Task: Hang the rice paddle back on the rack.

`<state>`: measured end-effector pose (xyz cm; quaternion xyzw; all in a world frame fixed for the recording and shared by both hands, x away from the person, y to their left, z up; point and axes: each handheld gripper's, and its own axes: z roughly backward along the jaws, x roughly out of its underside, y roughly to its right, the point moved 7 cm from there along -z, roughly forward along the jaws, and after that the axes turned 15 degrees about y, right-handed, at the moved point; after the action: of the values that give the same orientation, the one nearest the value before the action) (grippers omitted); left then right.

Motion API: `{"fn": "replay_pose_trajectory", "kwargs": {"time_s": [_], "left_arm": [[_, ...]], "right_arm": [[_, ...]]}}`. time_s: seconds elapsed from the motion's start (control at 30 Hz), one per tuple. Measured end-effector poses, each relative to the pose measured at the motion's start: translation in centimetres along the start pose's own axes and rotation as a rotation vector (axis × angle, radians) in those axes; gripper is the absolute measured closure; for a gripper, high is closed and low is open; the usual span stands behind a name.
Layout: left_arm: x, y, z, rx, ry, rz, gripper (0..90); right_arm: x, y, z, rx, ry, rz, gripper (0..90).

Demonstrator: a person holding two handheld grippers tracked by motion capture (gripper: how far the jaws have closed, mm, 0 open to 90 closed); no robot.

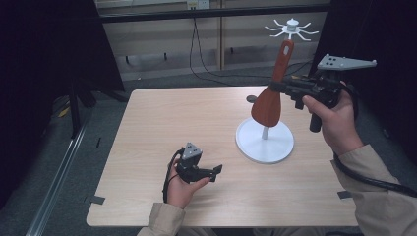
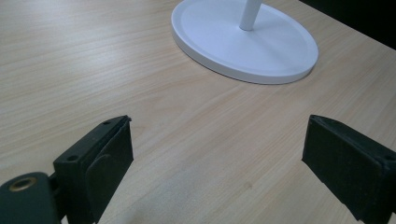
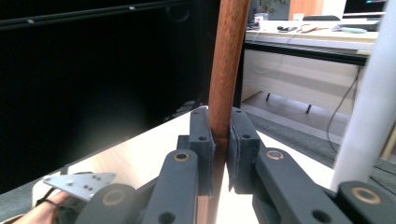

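Observation:
A reddish-brown wooden spatula [image 1: 269,101] hangs in the air over the white stand's round base [image 1: 282,147], handle up and blade down. My right gripper [image 1: 274,87] is shut on its handle from the right, held up in the person's right hand. In the right gripper view the jaws [image 3: 220,135] pinch the wooden handle [image 3: 226,60], with the stand's white pole [image 3: 369,93] close on the right. My left gripper [image 1: 215,173] rests low near the table's front, open with nothing in it. In its own view the open jaws [image 2: 217,140] face the white base [image 2: 280,51].
The stand's top [image 1: 292,28] carries several thin white hooks, above and behind the spatula's handle tip. The light wooden table [image 1: 172,123] has dark floor and black curtains around it. Cables run along the back wall. A thick cable [image 1: 364,177] trails from the right gripper.

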<state>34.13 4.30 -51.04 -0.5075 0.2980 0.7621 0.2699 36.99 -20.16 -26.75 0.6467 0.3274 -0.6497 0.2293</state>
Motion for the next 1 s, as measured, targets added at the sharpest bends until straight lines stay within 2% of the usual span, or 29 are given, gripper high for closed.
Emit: {"fn": "replay_pose_trajectory", "kwargs": {"time_s": [0.1, 0.4, 0.67, 1.0], "left_arm": [[0.0, 0.0, 0.1, 0.001, 0.0, 0.002, 8.4], [-0.1, -0.3, 0.2, -0.002, 0.002, -0.001, 8.5], [-0.1, -0.5, 0.4, -0.004, 0.004, -0.001, 8.5], [-0.2, -0.5, 0.4, -0.006, 0.007, -0.002, 8.6]], "right_arm": [[-0.2, 0.5, -0.1, 0.011, -0.006, 0.005, 82.4], [0.2, 2.0, -1.0, 0.014, -0.027, -0.023, 82.2], [0.1, 2.0, -0.9, -0.002, -0.01, -0.013, 82.3], [-0.3, 3.0, -0.5, 0.021, -0.002, -0.027, 82.3]]}}
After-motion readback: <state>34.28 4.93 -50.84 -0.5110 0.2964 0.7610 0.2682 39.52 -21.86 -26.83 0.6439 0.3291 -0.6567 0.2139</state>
